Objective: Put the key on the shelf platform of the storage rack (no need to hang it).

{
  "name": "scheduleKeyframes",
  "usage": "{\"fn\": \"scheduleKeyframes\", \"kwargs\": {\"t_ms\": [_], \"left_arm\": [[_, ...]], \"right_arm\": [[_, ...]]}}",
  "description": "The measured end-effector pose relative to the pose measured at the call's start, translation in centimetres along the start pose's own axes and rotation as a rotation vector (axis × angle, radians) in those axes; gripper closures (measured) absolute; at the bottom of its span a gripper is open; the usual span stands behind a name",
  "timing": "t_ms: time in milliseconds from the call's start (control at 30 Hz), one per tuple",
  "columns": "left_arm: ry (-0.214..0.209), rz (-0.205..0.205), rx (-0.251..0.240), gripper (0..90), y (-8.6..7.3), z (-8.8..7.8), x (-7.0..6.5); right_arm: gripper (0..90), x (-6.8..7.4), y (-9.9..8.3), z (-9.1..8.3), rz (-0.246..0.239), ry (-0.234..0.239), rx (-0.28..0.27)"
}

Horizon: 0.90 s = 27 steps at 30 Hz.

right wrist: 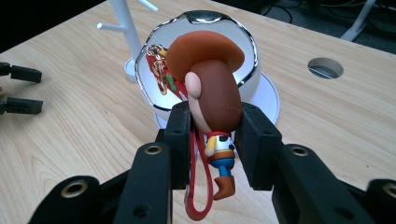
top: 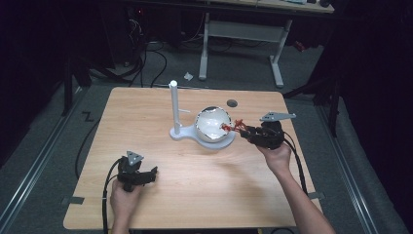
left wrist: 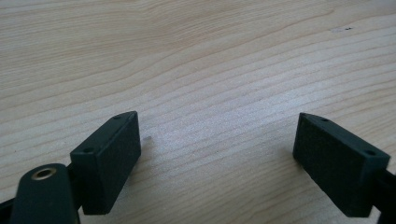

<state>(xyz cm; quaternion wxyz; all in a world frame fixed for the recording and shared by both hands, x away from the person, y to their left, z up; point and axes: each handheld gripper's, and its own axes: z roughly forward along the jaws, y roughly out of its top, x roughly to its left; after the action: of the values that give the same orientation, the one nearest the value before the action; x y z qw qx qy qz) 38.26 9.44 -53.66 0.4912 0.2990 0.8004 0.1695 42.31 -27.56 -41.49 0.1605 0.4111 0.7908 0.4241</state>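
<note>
Rubbery vinyl, by the look of it: the cowboy figure keychain point(right wrist: 211, 100) is probably light and slightly yielding, so it should hold without slipping. The right gripper point(right wrist: 212, 140) clamps its big head between both pads, hat up, the body and red strap point(right wrist: 198, 186) hanging free; the head is the firmest spot to hold. A gold clasp point(right wrist: 159, 70) dangles beside the hat and may snag. The figure hangs over the white bowl point(top: 213, 124) by the white stand point(top: 174, 109), toward the table's point(top: 146, 204) far right. The left gripper point(left wrist: 217, 154) rests near the near-left edge, jaws wide, nothing between them.
</note>
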Motion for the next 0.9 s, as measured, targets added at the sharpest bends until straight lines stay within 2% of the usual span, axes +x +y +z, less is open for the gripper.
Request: {"fn": "scheduleKeyframes", "kwargs": {"t_ms": [433, 900], "left_arm": [[-0.001, 0.004, 0.001, 15.4, 0.0, 0.0, 0.0], [-0.003, 0.005, 0.002, 15.4, 0.0, 0.0, 0.0]], "right_arm": [[67.4, 0.7, 1.6, 2.2, -0.006, 0.021, 0.021], [67.3, 1.0, 2.6, 5.2, 0.006, 0.007, 0.09]]}}
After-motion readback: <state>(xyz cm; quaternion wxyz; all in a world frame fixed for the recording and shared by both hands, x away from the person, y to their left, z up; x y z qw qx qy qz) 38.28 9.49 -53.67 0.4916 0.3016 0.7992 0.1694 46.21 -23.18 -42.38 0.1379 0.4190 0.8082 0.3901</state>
